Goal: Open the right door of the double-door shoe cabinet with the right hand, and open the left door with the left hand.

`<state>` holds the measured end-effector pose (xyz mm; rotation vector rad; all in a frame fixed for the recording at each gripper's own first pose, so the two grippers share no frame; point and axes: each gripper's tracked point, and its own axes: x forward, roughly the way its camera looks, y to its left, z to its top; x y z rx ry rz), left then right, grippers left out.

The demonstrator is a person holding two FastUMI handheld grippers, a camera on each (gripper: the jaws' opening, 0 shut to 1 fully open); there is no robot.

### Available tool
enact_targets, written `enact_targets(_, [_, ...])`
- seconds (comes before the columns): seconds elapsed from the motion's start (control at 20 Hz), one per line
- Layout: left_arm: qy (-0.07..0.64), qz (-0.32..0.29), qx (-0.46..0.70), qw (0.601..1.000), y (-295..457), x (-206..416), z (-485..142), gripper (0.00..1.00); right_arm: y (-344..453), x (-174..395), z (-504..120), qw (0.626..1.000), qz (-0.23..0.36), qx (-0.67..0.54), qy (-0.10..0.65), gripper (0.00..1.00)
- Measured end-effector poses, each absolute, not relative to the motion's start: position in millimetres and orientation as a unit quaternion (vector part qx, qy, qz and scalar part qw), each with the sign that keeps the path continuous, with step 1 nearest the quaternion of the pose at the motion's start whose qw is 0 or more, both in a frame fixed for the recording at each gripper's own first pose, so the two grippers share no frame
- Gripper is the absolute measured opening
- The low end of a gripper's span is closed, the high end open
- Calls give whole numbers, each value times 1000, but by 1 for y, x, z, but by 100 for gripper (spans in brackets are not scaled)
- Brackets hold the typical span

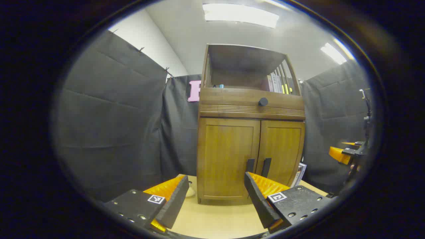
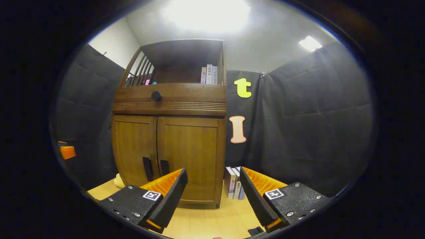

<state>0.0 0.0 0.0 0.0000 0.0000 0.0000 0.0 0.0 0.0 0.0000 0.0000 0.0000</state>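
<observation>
Both doors shut. Left claw [image 1: 214, 199] and right claw [image 2: 212, 194] gaped wide, empty, short of the shoe cabinet [image 2: 169, 132], each likely lined up for its own handle.

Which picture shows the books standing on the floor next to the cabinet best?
The right gripper view: the floor books stand upright beside the cabinet, spines showing. In the left gripper view, just a corner of them peeks out past the cabinet's side.
</observation>
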Motion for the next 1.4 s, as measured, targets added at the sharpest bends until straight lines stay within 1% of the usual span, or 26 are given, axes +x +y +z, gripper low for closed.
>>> enact_targets(0.1, [2, 1, -5, 1000, 1, -1, -2, 100, 2, 0, 0, 1000, 1, -4, -1, 97])
enact_targets(0.15, [5, 2, -7, 1000, 1, 0, -4, 96, 3, 0, 0, 1000, 3, -6, 0, 97])
enact_targets(0.2, [7, 4, -9, 1000, 2, -4, -7, 100, 5, 0, -1, 1000, 6, -6, 2, 96])
enact_targets(0.25, [8, 5, -11, 1000, 4, -8, -9, 96, 7, 1, -1, 1000, 8, -5, 3, 96])
enact_targets(0.3, [8, 6, -11, 1000, 8, -15, -13, 100, 8, 1, -2, 1000, 10, -3, 5, 96])
enact_targets(0.55, [10, 14, -4, 1000, 11, -12, -14, 100, 18, 4, -3, 1000, 19, 2, 10, 97])
enact_targets(0.6, [11, 16, -3, 1000, 12, -14, -15, 96, 19, 4, -4, 1000, 19, 2, 10, 97])
enact_targets(0.65, [13, 19, -2, 1000, 13, -13, -17, 100, 20, 5, -5, 1000, 19, 4, 12, 97])
enact_targets(0.9, [27, 23, -5, 999, 18, -11, -31, 100, 37, 15, -7, 999, 36, 12, 18, 96])
enact_targets(1.25, [41, 25, -1, 999, 22, -10, -38, 100, 72, 51, 1, 997, 67, 24, 18, 97])
enact_targets(1.4, [49, 30, -6, 998, 23, -9, -41, 100, 88, 73, 9, 997, 77, 22, 6, 97])
